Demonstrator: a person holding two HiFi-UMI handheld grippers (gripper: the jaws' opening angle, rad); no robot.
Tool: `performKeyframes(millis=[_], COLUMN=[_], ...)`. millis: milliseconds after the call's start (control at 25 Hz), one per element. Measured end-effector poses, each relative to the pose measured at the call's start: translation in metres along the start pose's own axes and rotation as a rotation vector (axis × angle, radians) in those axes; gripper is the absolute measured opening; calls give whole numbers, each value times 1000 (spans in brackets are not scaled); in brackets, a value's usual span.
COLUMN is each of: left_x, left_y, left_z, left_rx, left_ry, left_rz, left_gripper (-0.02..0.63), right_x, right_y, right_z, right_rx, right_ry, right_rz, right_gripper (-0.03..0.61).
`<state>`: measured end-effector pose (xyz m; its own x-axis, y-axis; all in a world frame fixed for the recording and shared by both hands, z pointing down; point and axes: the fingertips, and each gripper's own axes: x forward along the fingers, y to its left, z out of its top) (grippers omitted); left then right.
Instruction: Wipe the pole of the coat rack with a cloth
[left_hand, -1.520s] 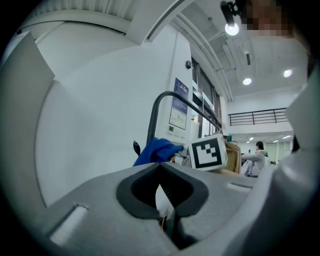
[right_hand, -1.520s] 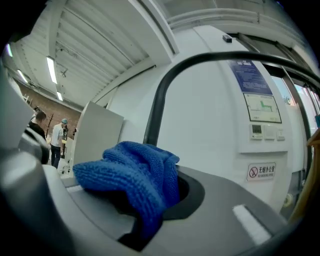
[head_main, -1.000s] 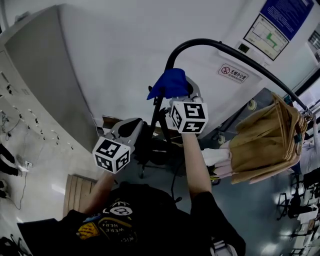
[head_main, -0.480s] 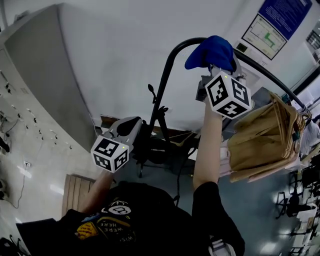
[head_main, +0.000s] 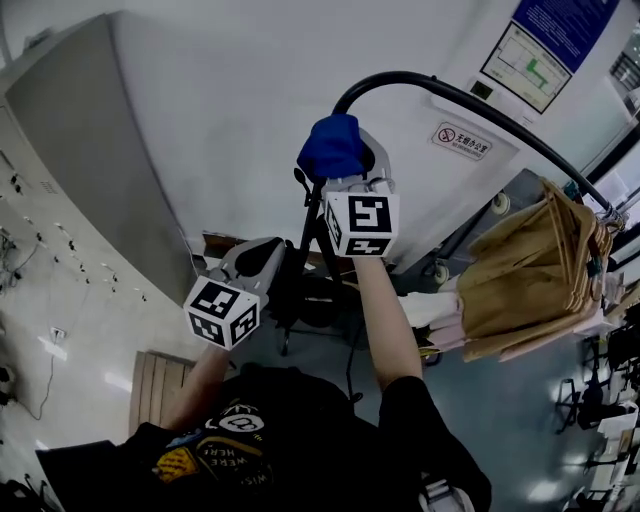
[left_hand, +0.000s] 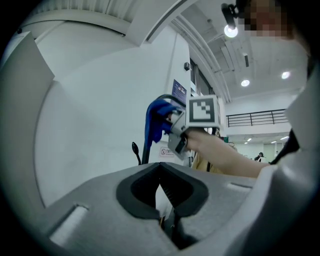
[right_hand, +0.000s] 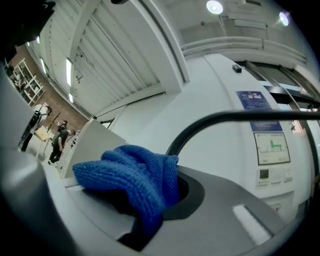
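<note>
The coat rack's black pole (head_main: 470, 100) rises beside the wall and bends over to the right. A blue knitted cloth (head_main: 330, 145) is pressed on the pole just below the bend, with my right gripper (head_main: 348, 172) shut on it. In the right gripper view the cloth (right_hand: 134, 182) bulges out of the jaws and hides the fingertips, and the pole (right_hand: 235, 118) arcs past behind it. My left gripper (head_main: 262, 258) hangs lower at the left, away from the pole; in its own view the left gripper (left_hand: 161, 187) is shut on nothing, with the cloth (left_hand: 156, 120) ahead.
Tan coats (head_main: 530, 280) hang from the pole's right end. A grey cabinet (head_main: 90, 150) stands at the left against the white wall, which carries a warning sign (head_main: 465, 142) and a poster (head_main: 525, 60). Dark stands (head_main: 310, 290) crowd the rack's base. A wooden board (head_main: 155, 385) lies on the floor.
Half a second ago my right gripper had carried the cloth up and right over the bend; it has slid back down-left to below the bend. The left gripper has barely moved.
</note>
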<state>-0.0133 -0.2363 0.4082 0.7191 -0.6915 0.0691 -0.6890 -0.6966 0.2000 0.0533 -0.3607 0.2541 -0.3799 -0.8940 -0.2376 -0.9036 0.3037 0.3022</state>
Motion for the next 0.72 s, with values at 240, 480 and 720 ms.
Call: performKeyframes(millis=[240,480,720], left_x=[-10,-18,-17], left_y=[13,22,21], left_z=[-9,-13,-11], left_rx=[-22,-33,-28], left_ry=[11,14,11], left_rz=[42,69,55], left_gripper=[3,3,5], right_x=[-35,-40,-16], right_y=[66,73,14], right_z=[-146,-167,-55], right_rx=[69,70,91], right_ry=[255,298,110], right_rz=[176,179,54], right_gripper=[37,37,37])
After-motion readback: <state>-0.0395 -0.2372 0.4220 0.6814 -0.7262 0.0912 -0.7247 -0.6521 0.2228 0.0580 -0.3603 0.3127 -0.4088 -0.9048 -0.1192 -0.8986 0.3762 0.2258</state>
